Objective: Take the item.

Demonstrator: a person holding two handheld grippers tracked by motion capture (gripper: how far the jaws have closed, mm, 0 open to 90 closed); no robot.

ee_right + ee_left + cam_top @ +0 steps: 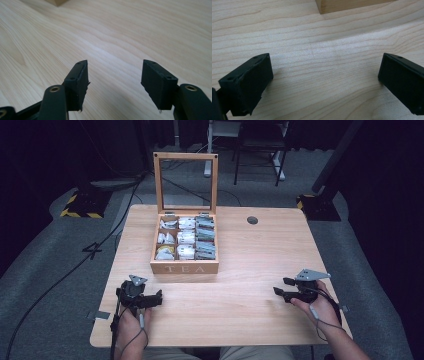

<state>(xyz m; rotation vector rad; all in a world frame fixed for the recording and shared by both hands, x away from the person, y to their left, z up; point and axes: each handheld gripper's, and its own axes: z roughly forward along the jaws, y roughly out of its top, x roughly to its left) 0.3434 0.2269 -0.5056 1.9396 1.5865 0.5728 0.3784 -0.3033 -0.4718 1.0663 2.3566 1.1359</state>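
A wooden box marked TEA (pixel 184 267) stands at the middle of the wooden table (pixel 250 265), its glass-paned lid (pixel 185 182) upright. Several tea bags (pixel 186 238) fill its compartments. My left gripper (pixel 159 297) rests near the front left of the table, below the box, open with bare wood between its jaws. In the left gripper view the left gripper (pixel 325 60) has the box's corner (pixel 352 5) at the top. My right gripper (pixel 281 286) hangs over the front right, jaws pointing left, open and empty. The right gripper (pixel 116 65) faces bare wood, with the box's corner (pixel 56 2) far off.
A round cable hole (pixel 252 220) sits at the table's back right. Yellow-and-black striped stand bases (pixel 80 205) (pixel 316 206) flank the table on the grey floor. Cables (pixel 75 265) run along the left. Chair legs (pixel 257 165) stand beyond the table.
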